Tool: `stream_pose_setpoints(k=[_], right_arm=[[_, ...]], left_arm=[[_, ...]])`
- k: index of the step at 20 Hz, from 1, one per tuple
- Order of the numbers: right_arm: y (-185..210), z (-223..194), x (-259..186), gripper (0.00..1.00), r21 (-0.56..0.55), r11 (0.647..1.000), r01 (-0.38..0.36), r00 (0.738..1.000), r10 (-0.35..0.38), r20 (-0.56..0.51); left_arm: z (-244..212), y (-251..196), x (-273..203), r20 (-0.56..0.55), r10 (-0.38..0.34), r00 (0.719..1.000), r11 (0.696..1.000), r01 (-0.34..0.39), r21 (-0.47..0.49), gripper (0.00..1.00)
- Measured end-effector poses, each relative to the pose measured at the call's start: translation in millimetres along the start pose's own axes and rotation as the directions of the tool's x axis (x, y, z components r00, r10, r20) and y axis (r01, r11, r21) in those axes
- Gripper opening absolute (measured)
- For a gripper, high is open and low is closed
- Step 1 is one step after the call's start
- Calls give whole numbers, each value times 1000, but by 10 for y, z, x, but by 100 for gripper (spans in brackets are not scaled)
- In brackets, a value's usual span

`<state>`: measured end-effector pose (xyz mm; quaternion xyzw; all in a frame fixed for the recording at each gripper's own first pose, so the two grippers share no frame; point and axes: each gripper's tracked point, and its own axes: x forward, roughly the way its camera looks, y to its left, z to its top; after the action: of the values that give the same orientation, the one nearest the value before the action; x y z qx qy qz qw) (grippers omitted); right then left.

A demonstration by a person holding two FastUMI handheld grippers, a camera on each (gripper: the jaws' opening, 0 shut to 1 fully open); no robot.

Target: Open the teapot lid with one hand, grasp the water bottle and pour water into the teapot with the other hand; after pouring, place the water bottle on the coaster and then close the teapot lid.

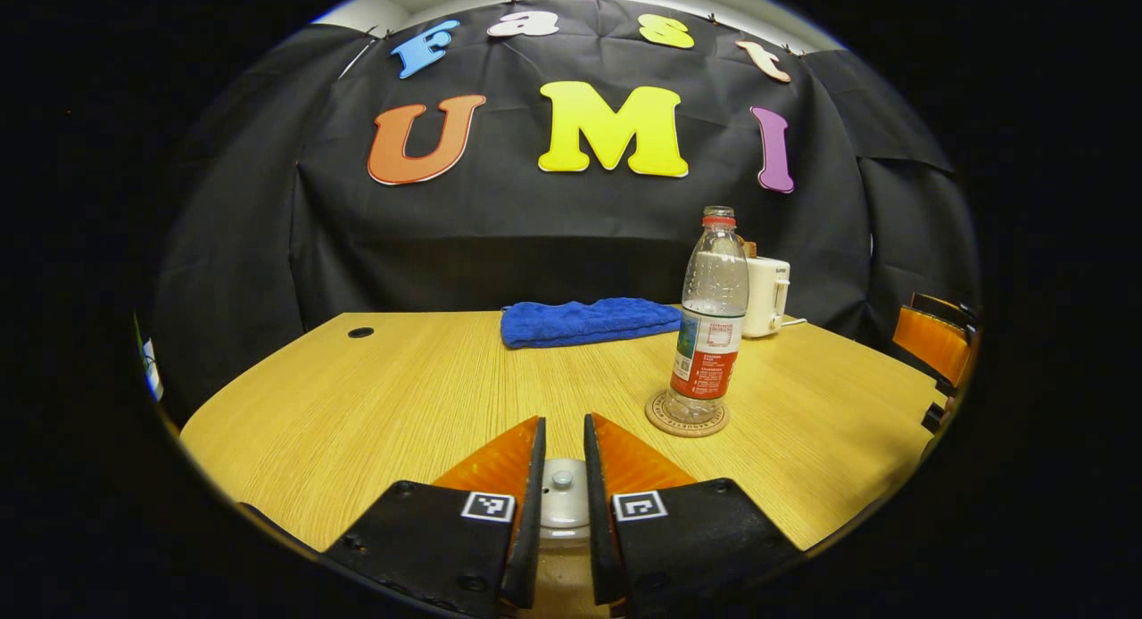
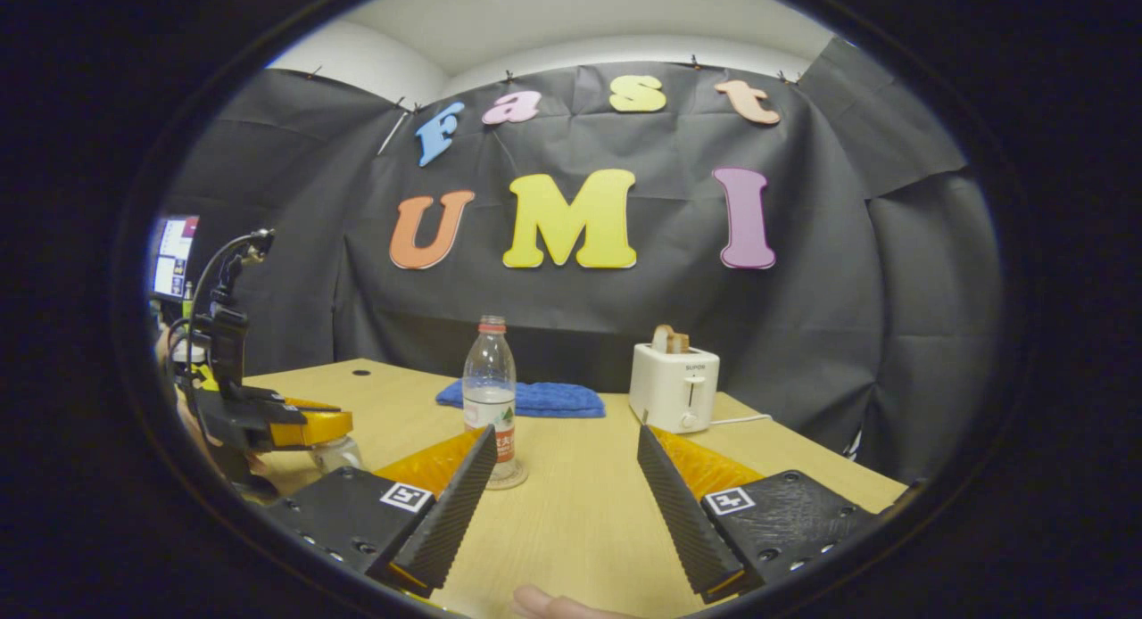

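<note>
The teapot lid (image 1: 562, 499), pale with a small knob, sits between the two fingers of my left gripper (image 1: 564, 423), which press on it from both sides; the glass teapot body (image 1: 558, 583) shows just below. In the right gripper view the left gripper (image 2: 308, 427) rests over the teapot (image 2: 337, 452) at the table's left. A clear water bottle (image 1: 714, 325) with a red label stands upright on a round cork coaster (image 1: 687, 420). My right gripper (image 2: 566, 433) is open above the table, the bottle (image 2: 489, 392) just beyond its left finger, not touching it.
A folded blue cloth (image 1: 589, 322) lies at the back of the wooden table (image 1: 401, 396). A white toaster (image 2: 674, 387) stands at the back right, its cord trailing right. An orange chair (image 1: 932, 342) is past the right edge. A person's fingertip (image 2: 544, 604) shows at the bottom.
</note>
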<state>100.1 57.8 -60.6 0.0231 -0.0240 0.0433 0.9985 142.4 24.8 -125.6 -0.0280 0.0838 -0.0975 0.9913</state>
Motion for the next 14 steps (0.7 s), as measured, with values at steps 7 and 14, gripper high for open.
stream_pose_setpoints(k=[7,14], right_arm=[[78,86,-109,98,-31,999,-12,1000,11,-29],[73,271,-387,98,-56,998,28,996,-32,-83]], left_arm=[[134,-28,-104,-17,29,999,999,-28,25,81],[474,64,-584,-17,113,993,993,-112,45,89]])
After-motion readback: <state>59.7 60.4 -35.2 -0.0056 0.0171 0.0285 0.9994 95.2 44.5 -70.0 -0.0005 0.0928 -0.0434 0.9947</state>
